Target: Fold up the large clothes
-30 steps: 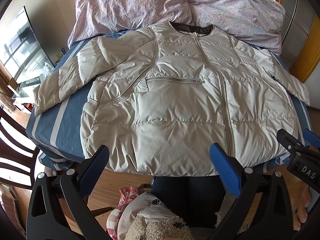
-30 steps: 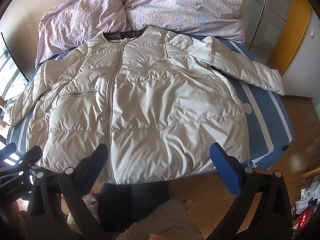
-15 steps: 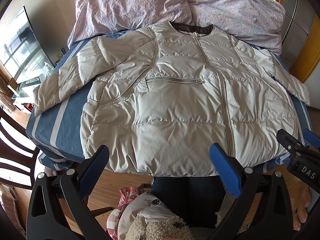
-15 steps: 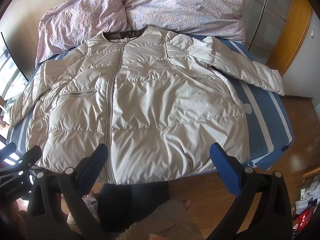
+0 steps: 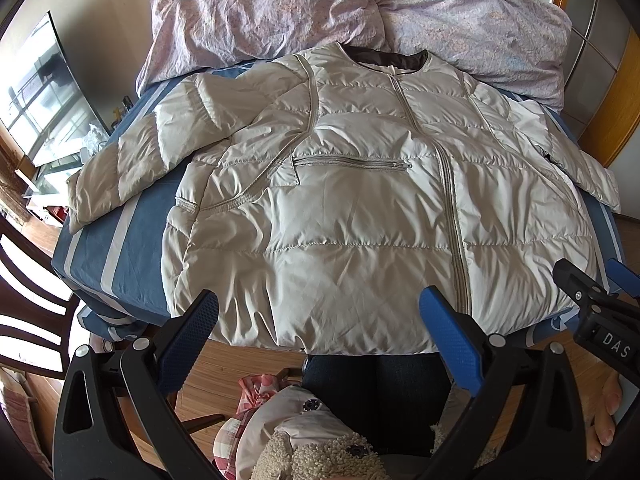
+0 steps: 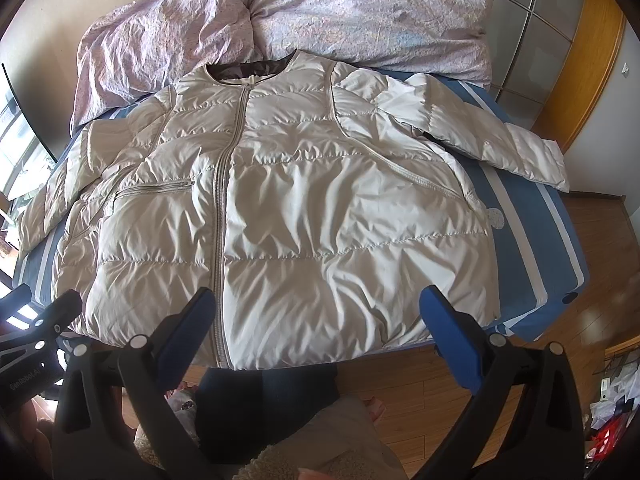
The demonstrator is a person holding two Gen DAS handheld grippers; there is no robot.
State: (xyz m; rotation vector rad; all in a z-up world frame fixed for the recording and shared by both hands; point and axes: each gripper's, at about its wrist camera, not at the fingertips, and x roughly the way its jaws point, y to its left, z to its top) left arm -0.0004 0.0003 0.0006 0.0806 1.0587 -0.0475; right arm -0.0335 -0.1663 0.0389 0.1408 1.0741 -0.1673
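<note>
The jacket (image 5: pixel 360 208) lies flat on the bed (image 5: pixel 120 224), its collar toward the quilt (image 5: pixel 360 12) behind, sleeves spread to both sides.

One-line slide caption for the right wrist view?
Open right gripper hovers at the hem of a beige puffer jacket spread flat, zipped, sleeves out, on a blue striped bed.

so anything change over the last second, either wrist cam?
Nothing visibly changed. Both the left gripper and the right gripper hang open over the near hem, holding nothing. The jacket lies flat and zipped on the bed, sleeves spread, as before.
</note>
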